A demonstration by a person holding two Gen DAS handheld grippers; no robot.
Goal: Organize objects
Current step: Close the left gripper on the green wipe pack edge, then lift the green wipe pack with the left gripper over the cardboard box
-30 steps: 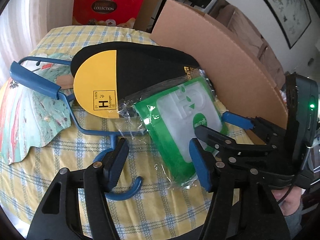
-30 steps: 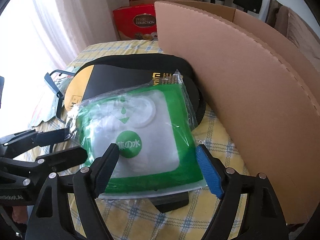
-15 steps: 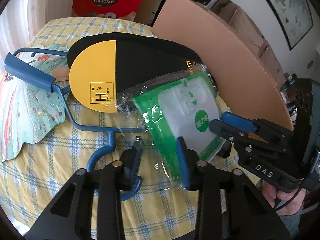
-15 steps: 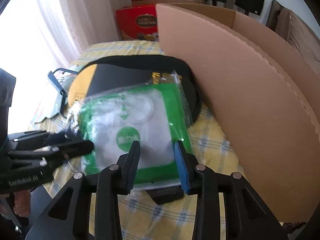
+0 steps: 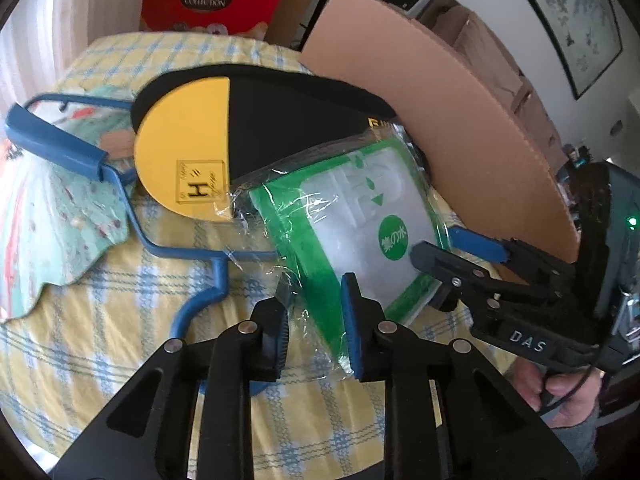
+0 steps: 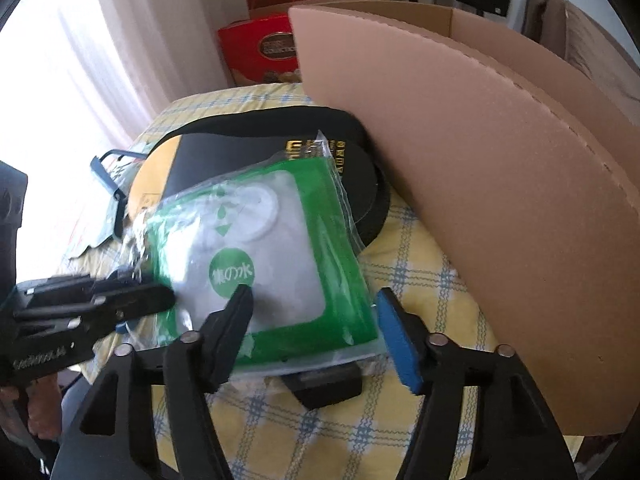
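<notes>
Yellow-and-blue checked cloth covers the desk; a tall cardboard panel stands along one side, a red gift box behind. The green plastic-wrapped packet lies partly on a black-and-yellow board. Left tool is narrowed onto the packet's near wrap edge. Right tool is spread apart around the packet's lower edge, gripping nothing. Only the left view shows the blue hanger and patterned fan; the right view shows the curtained window.

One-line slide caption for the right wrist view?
Both grippers work the green packet lying on the black-and-yellow case, beside the cardboard box.
</notes>
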